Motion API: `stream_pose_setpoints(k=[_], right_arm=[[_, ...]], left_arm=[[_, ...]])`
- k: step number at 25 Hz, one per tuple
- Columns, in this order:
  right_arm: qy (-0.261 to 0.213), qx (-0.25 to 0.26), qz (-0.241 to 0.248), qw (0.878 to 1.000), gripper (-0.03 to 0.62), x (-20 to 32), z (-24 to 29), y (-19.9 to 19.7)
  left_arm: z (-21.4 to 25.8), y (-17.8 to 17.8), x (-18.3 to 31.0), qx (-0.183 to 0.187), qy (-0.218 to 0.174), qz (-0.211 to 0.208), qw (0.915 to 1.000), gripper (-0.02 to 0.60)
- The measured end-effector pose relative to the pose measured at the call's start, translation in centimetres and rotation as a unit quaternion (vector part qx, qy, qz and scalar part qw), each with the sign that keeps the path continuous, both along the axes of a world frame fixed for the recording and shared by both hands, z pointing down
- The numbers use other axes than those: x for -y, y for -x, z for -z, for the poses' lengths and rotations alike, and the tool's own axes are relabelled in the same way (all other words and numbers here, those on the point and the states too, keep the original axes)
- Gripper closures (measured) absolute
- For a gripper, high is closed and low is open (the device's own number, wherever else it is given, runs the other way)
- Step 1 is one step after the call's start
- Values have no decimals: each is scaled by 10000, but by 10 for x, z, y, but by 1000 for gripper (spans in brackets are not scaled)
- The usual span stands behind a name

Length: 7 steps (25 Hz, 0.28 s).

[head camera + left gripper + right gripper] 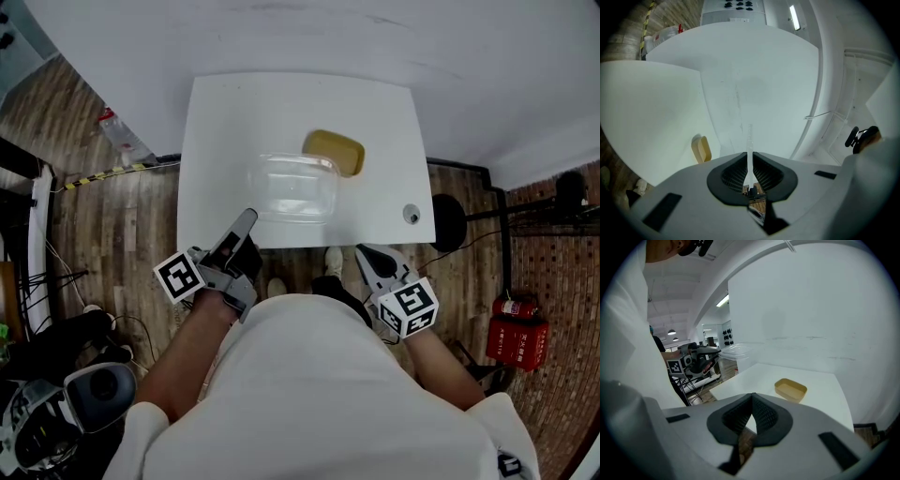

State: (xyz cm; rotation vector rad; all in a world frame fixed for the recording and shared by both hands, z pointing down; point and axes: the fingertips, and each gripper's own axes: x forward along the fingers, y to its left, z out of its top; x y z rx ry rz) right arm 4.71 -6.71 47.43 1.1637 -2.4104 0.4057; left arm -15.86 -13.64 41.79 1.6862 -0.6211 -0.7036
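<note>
A person looks down over a white table, with a hand-held gripper in each hand.

The left gripper is clenched on the near edge of a clear plastic lid. In the left gripper view the two dark ribbed pads press on a thin sheet of clear plastic that stands edge-on between them and runs straight ahead from the jaws. In the right gripper view the lid is lifted above the table, level with the left gripper.

A shallow yellow tray sits on the table, just past the far right corner of the lid. From the left gripper it lies ahead and to the right in the head view; in the left gripper view it shows low and to the left of the jaws.

The right gripper is drawn back at the near table edge, close to the person's body, well apart from the lid. Its jaws are closed on each other with nothing between them. The yellow tray lies ahead of it and a little to the right.

A small round grey thing sits on the table just ahead and to the right of the right gripper.
</note>
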Motion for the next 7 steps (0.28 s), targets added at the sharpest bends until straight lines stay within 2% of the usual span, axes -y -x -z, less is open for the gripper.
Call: stream_pose_setpoints(k=[7], right_arm=[[21,-41,29,10000,588,2,-2,-6]], left_arm=[[-5,-12,9,67,-1,-36,10000,535]])
